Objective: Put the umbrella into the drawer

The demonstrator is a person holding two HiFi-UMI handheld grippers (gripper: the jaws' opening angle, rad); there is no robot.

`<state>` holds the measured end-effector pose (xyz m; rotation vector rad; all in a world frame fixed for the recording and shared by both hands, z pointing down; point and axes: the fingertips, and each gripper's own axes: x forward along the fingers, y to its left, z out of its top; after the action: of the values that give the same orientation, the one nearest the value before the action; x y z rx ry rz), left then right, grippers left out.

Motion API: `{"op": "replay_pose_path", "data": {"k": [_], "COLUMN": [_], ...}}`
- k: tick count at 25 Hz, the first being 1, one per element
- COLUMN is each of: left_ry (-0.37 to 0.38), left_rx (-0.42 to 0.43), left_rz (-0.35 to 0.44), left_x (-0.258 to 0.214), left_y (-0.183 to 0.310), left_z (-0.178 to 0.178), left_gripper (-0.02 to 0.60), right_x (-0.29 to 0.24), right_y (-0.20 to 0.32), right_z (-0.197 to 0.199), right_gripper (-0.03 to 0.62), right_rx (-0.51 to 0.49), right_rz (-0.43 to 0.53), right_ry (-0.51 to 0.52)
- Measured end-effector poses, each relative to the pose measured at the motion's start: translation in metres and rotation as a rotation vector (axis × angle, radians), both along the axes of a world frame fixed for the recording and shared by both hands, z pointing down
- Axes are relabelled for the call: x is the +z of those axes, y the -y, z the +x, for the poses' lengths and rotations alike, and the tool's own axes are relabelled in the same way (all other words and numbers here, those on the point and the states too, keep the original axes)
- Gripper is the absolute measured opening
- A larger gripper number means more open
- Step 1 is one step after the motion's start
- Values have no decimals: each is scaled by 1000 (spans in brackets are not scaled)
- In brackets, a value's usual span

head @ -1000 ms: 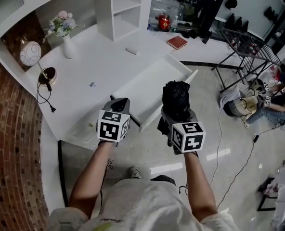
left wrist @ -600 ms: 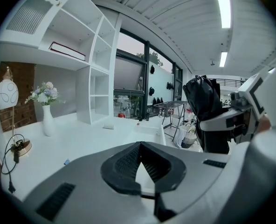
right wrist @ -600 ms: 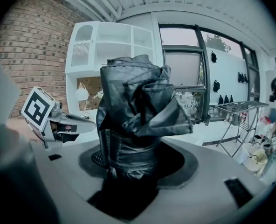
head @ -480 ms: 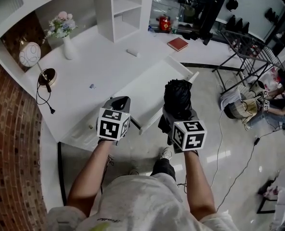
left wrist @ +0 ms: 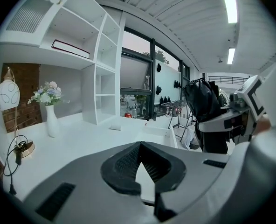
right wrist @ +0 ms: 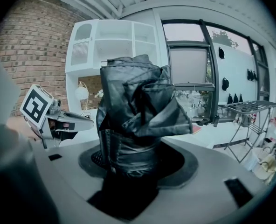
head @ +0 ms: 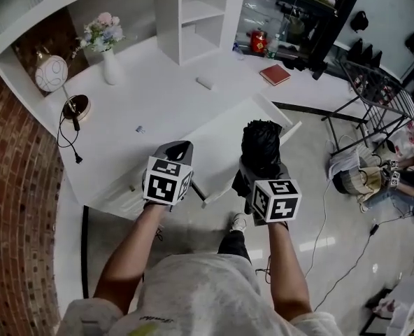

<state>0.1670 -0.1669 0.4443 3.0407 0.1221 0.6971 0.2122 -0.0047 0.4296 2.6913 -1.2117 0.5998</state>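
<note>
Right gripper [head: 263, 166] is clamped on the folded black umbrella [head: 261, 140]. It grips low on the bundle, so the bunched fabric sticks up and away from the person. Makes sense to me: held by that end, it can be tipped or lowered into the open white drawer [head: 221, 137] fabric first. For now the umbrella is up in the air at the drawer's right side, and I'd say it's not in yet.

Left gripper [head: 180, 148] is pinched closed on nothing, hovering at the drawer's near-left end by the edge of the white desk [head: 140, 93]. My guess is it's just keeping clear.

The head view gives you the layout: drawer pulled out of the desk, flower vase [head: 109, 51] far left, red book [head: 275, 74] far right. The marker cubes cover both sets of jaws there, though. The right gripper view is what shows the pads squeezing the umbrella's wrapped lower part. The left gripper view shows its tips meeting, with only the drawer visible through the gap. It also catches the umbrella side-on, looking higher than the drawer rim.
</note>
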Motion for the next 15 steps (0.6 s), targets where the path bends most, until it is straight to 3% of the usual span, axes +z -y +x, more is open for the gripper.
{"op": "replay_pose_path", "data": {"k": [15], "left_ry": [60], "left_rx": [-197], "left_rz": [-12], "left_x": [15], "left_y": [18], "left_z": [71], "left_gripper": [-6], "right_x": [10], "right_y": [25], "right_z": [112], "right_gripper": [255], "right_rx": [-181], "right_rz": [-21], "right_ry": [47]}}
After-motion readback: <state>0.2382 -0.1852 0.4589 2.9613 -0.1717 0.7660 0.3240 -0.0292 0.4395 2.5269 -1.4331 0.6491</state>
